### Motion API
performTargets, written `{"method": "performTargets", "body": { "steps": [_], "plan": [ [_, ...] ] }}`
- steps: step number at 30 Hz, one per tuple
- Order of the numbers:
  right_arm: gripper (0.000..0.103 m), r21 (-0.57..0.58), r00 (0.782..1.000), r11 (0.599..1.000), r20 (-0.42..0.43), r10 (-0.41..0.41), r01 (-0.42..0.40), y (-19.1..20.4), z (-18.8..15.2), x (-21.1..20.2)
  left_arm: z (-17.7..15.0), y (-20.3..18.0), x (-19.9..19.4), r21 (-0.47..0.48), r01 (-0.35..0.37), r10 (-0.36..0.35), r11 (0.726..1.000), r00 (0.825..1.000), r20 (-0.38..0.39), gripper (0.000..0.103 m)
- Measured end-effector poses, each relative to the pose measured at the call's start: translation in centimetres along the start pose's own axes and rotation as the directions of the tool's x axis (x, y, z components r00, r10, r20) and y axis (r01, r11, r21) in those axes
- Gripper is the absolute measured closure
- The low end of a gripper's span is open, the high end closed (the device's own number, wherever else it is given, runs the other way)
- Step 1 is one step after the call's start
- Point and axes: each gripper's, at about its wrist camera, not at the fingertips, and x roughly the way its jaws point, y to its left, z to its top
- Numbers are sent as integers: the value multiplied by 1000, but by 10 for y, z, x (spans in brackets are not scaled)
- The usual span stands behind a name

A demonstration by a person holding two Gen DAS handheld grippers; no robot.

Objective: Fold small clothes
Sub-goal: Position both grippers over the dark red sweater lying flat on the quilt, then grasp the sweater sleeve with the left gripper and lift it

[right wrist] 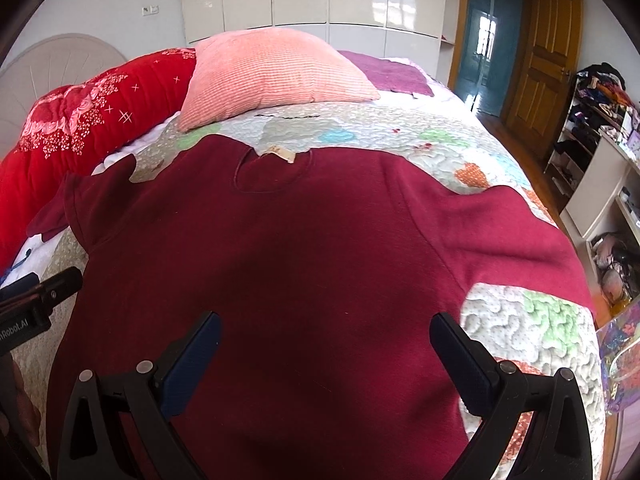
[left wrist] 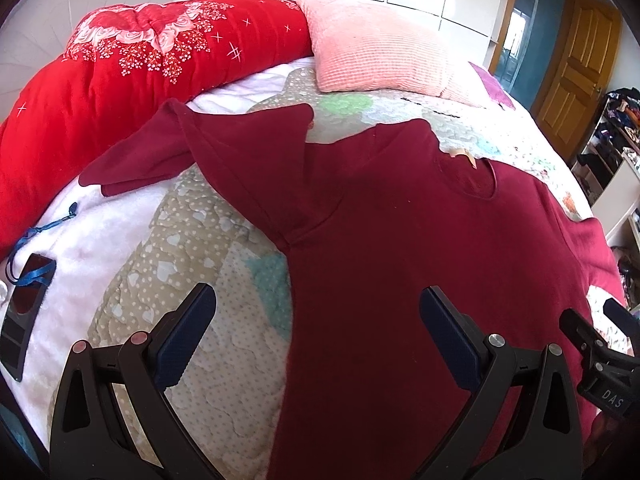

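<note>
A dark red long-sleeved sweater (left wrist: 400,248) lies flat on the quilted bed, collar away from me; it also shows in the right wrist view (right wrist: 280,264). Its left sleeve (left wrist: 160,152) stretches out toward the red quilt. My left gripper (left wrist: 318,304) is open and empty, hovering over the sweater's left side edge. My right gripper (right wrist: 326,332) is open and empty above the sweater's lower body. The right gripper's body (left wrist: 600,360) shows at the left wrist view's right edge, and the left gripper's body (right wrist: 36,300) at the right wrist view's left edge.
A pink pillow (right wrist: 272,76) and a folded red floral quilt (left wrist: 120,80) lie at the head of the bed. A dark phone-like object with a blue cord (left wrist: 24,308) lies at the left. Shelves of clutter (right wrist: 600,128) stand to the right of the bed.
</note>
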Motion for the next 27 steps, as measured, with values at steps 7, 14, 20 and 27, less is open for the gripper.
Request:
{"method": "performTargets", "body": {
  "steps": [7, 14, 20, 27],
  "plan": [
    [0, -20, 1000, 1000, -13, 18, -19, 12, 4, 11, 5, 13, 7, -19, -19, 19, 1000, 1000, -6, 1],
    [0, -34, 999, 999, -21, 34, -35, 23, 8, 18, 10, 26, 14, -32, -26, 25, 999, 999, -23, 1],
    [0, -50, 998, 997, -33, 51, -52, 30, 9, 23, 34, 71, 20, -128, -35, 31, 991, 999, -31, 1],
    [0, -46, 995, 996, -53, 78, -81, 32, 8, 30, 84, 149, 27, -327, -27, 23, 945, 1000, -15, 1]
  ]
}}
